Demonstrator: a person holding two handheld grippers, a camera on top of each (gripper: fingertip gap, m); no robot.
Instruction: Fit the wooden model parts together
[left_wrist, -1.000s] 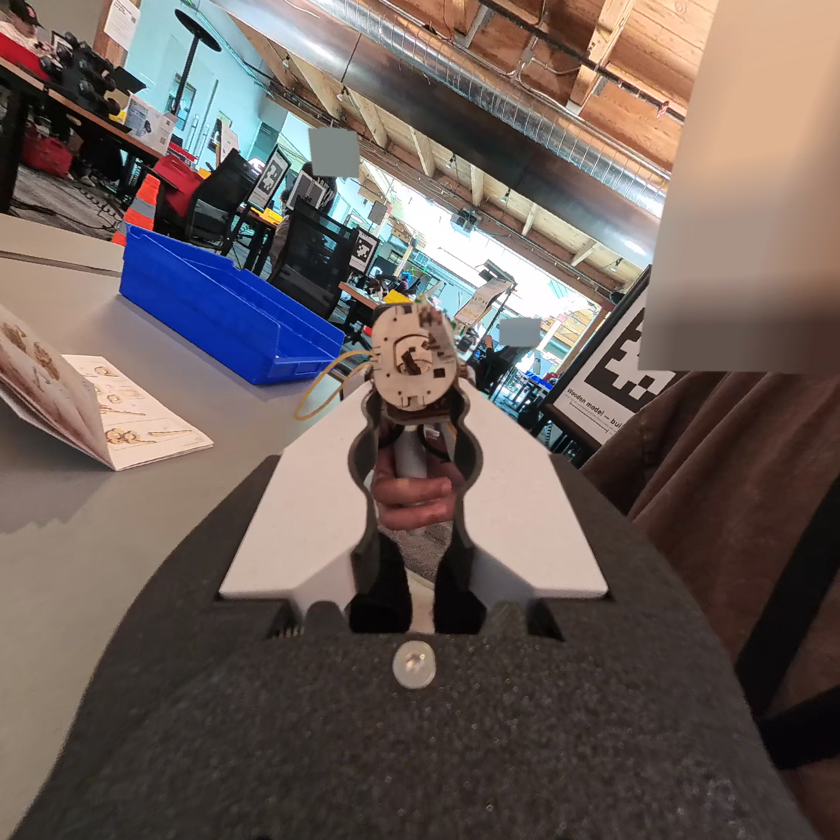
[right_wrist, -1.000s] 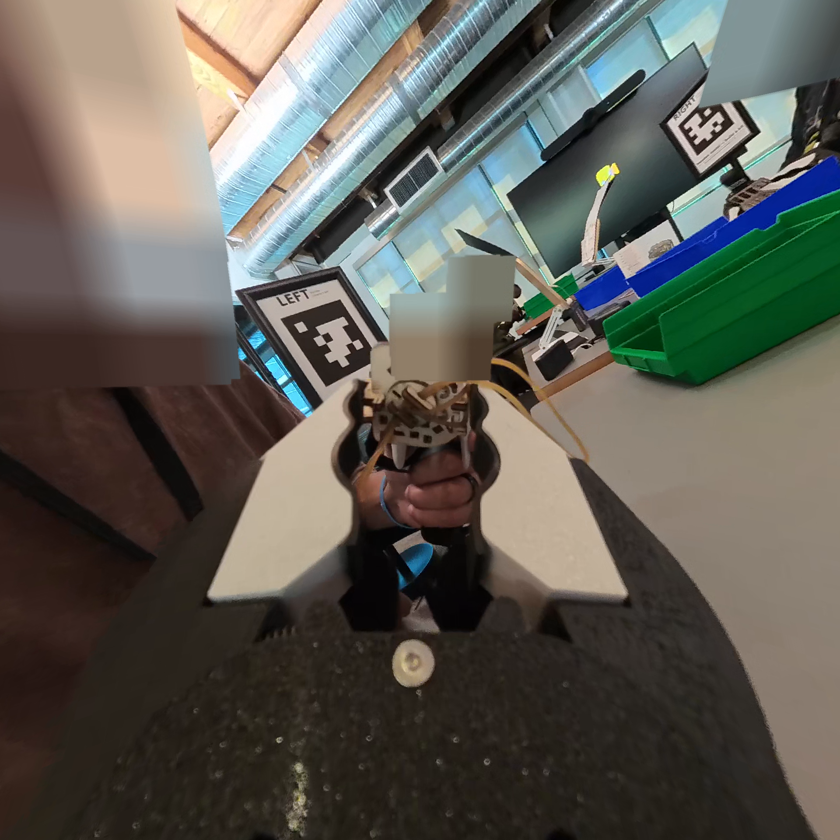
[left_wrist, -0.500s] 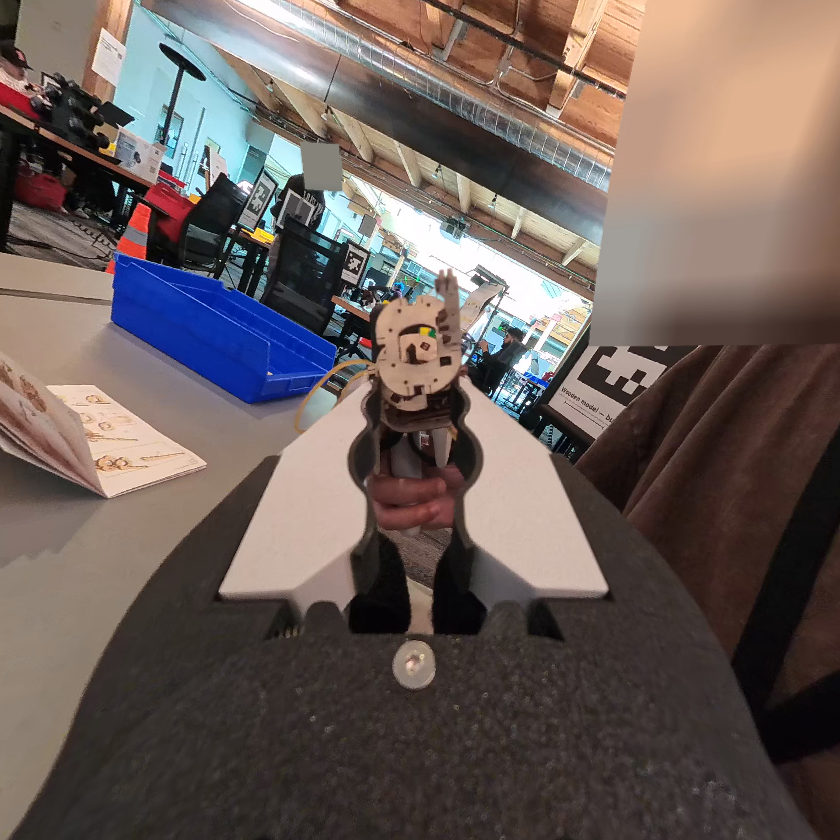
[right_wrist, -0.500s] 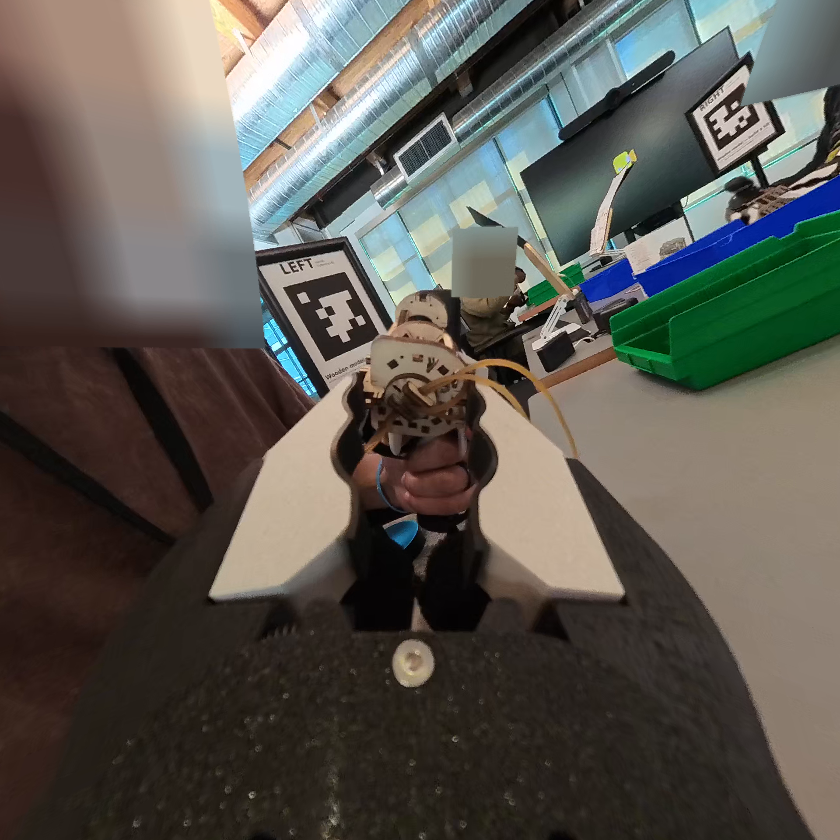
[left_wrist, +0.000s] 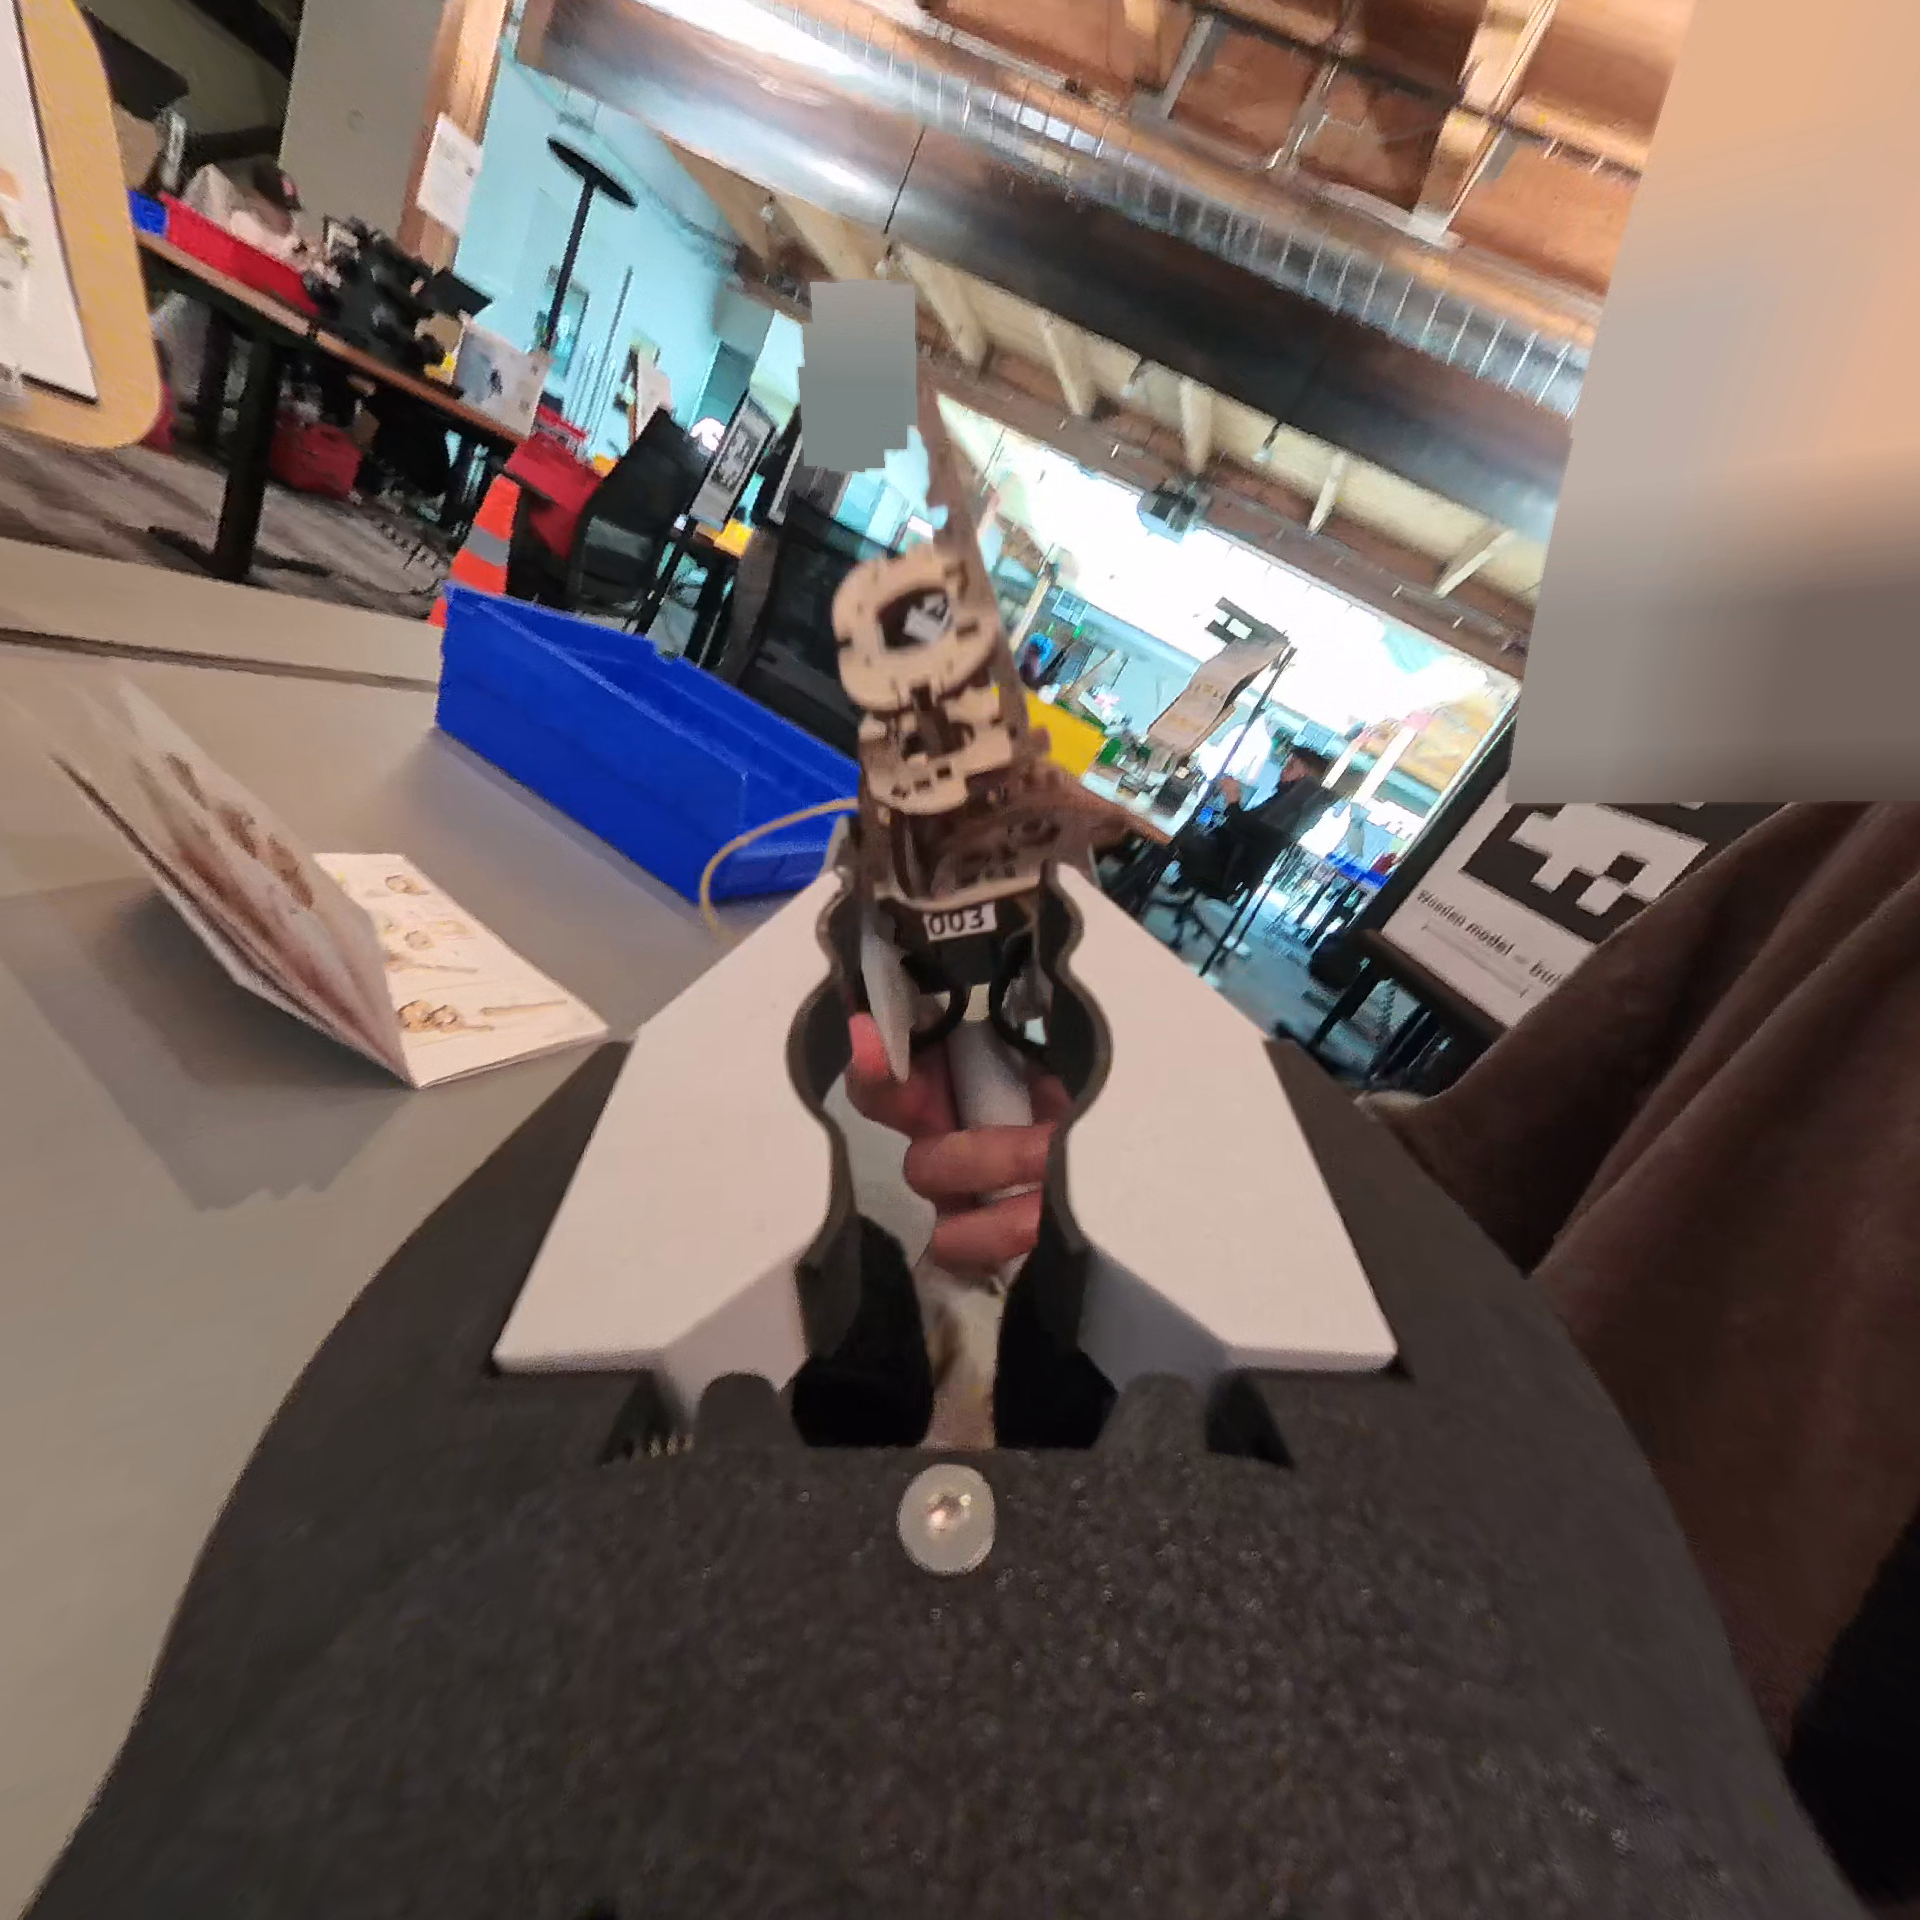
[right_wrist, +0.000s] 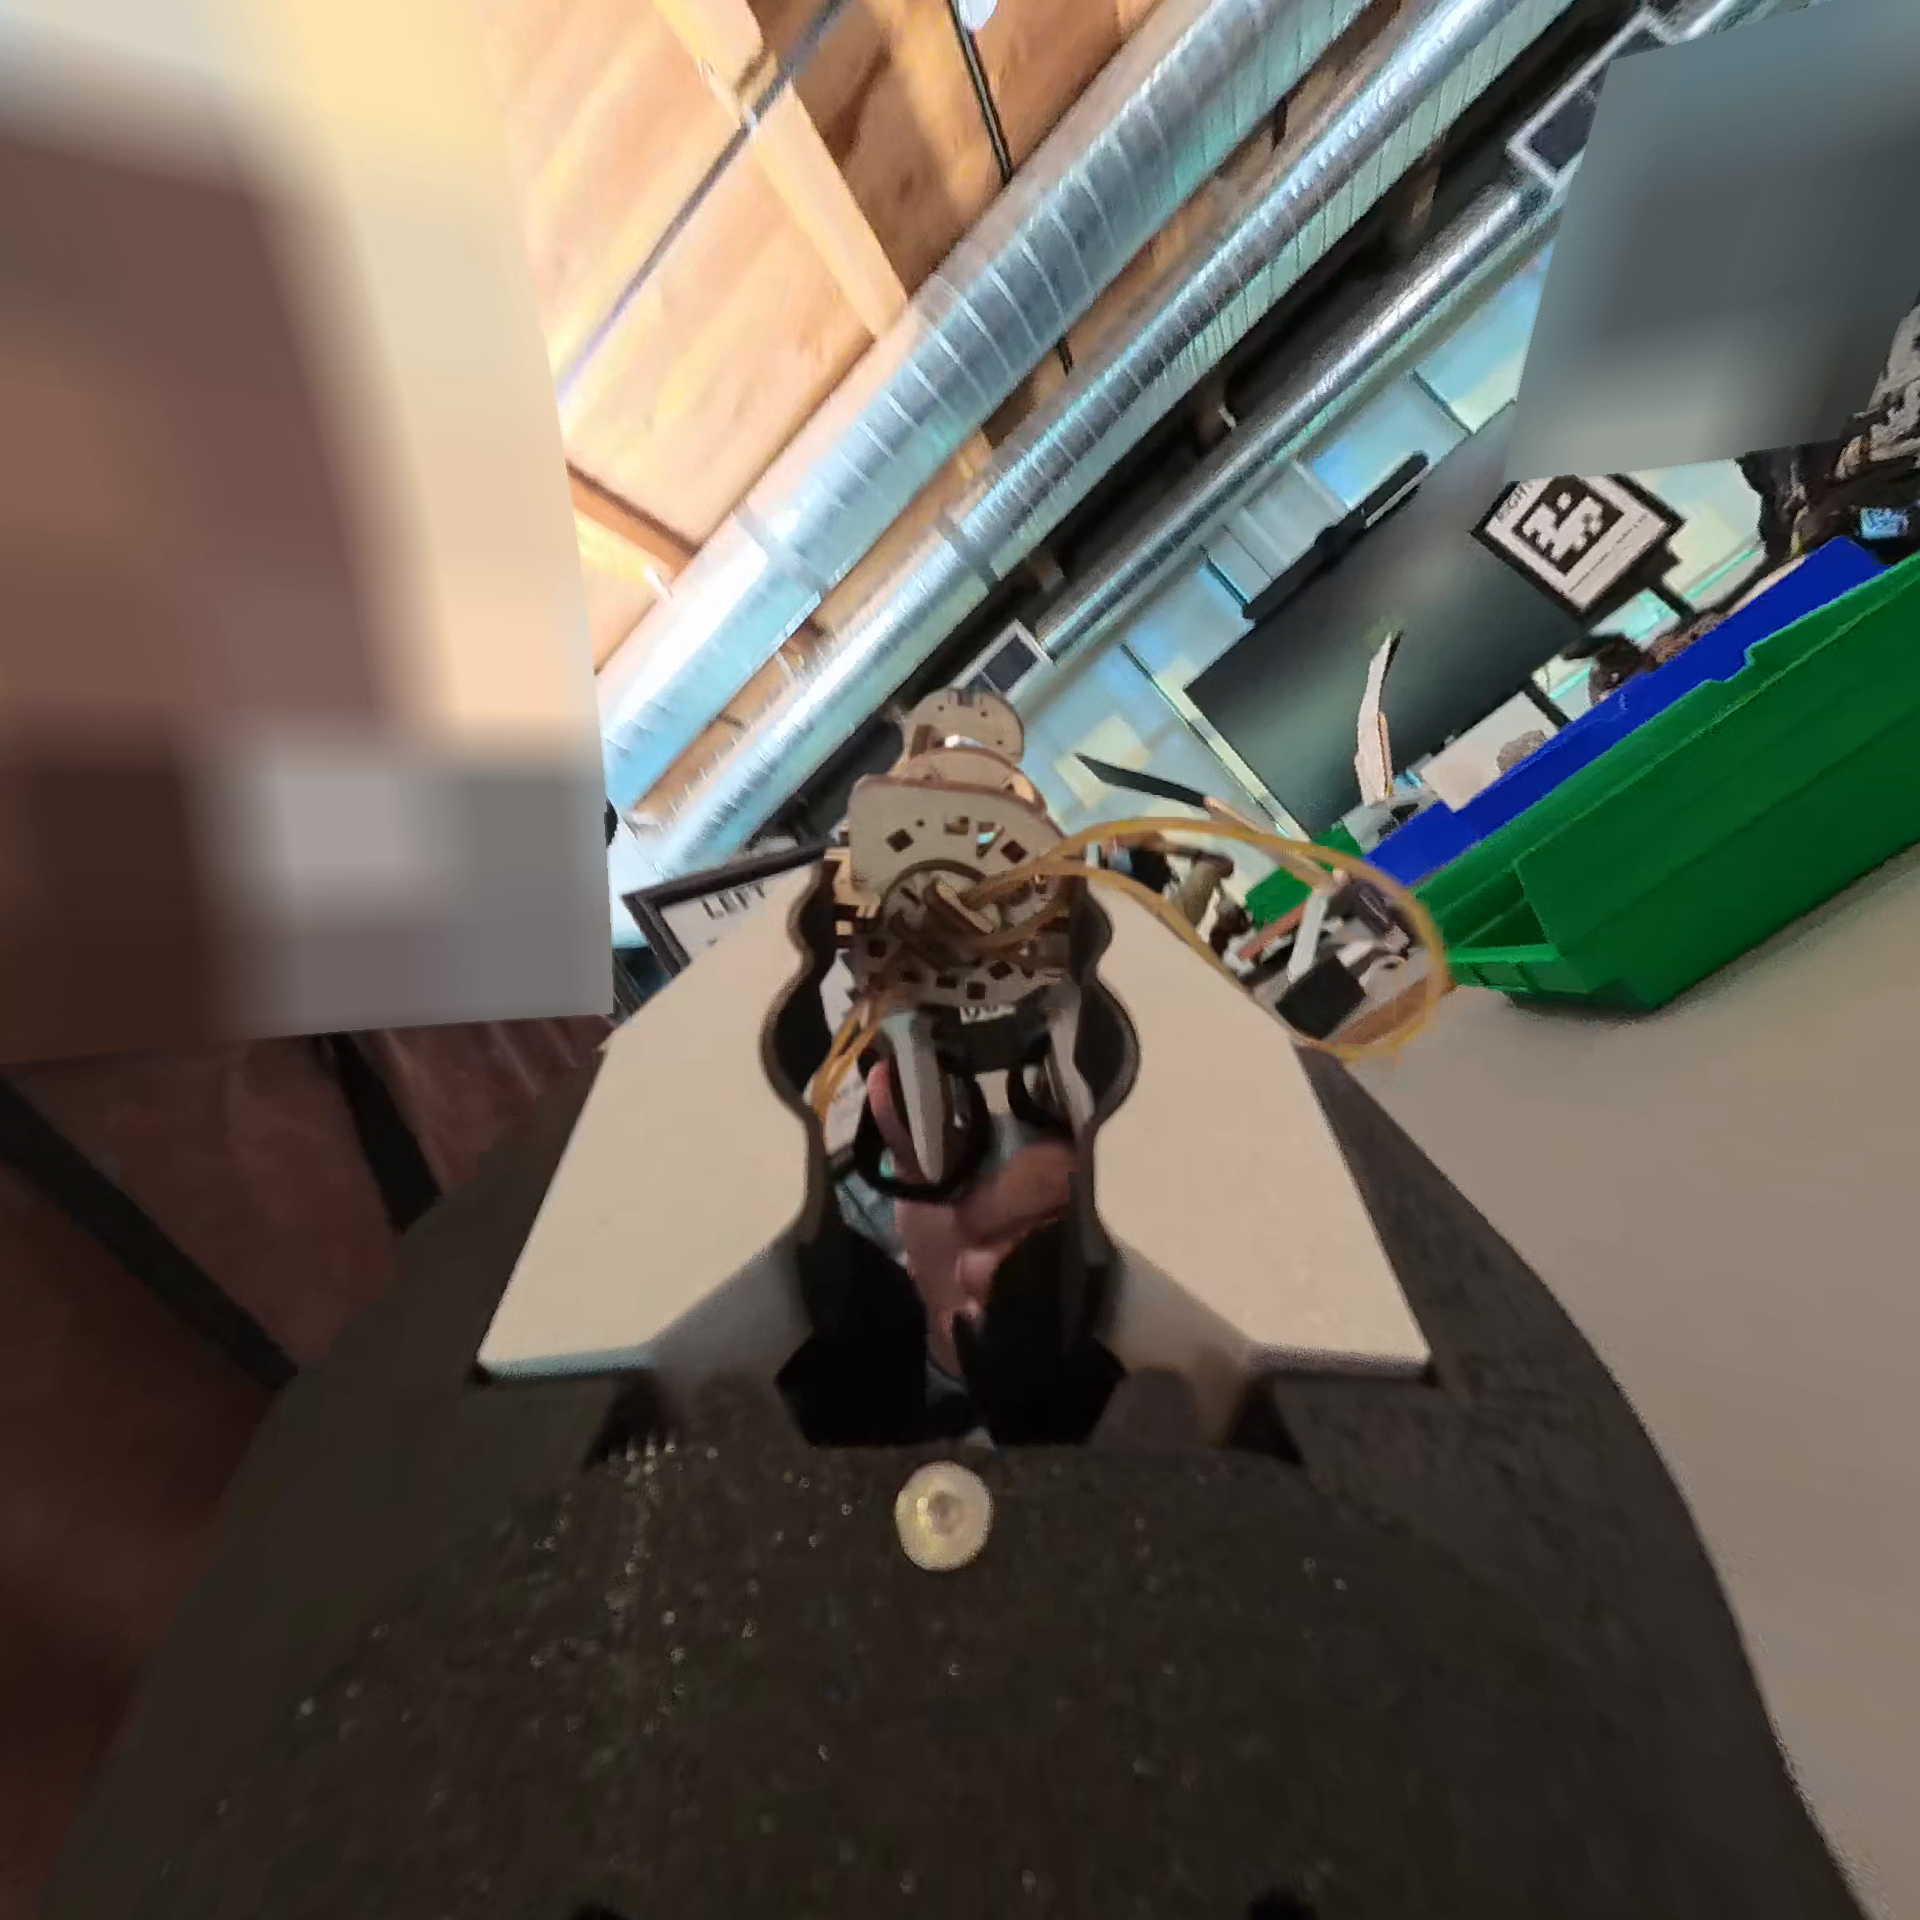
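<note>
A pale wooden model (left_wrist: 928, 694) of stacked perforated discs, with a long pointed strip rising from it, is held up in the air between my two grippers, which face each other. My left gripper (left_wrist: 945, 883) is shut on its near lower end. In the right wrist view the model's round disc (right_wrist: 951, 883) sits at the tips of my right gripper (right_wrist: 956, 920), which is shut on it. A yellow rubber band (right_wrist: 1382, 935) loops out of the disc's middle to the right. Through each finger gap I see the hand holding the opposite gripper.
On the grey table (left_wrist: 156, 1299) lie an open instruction booklet (left_wrist: 343, 935) and a blue bin (left_wrist: 623, 727) to the left. A green bin (right_wrist: 1714, 831) with a blue one behind stands to the right. A person's brown sleeve (left_wrist: 1714, 1195) is close by. My left and right fingertips are right by each other.
Both grippers have tilted upward and turned with the model. The model now stands higher and more edge-on in the left wrist view, and its pointed strip sticks up further.
</note>
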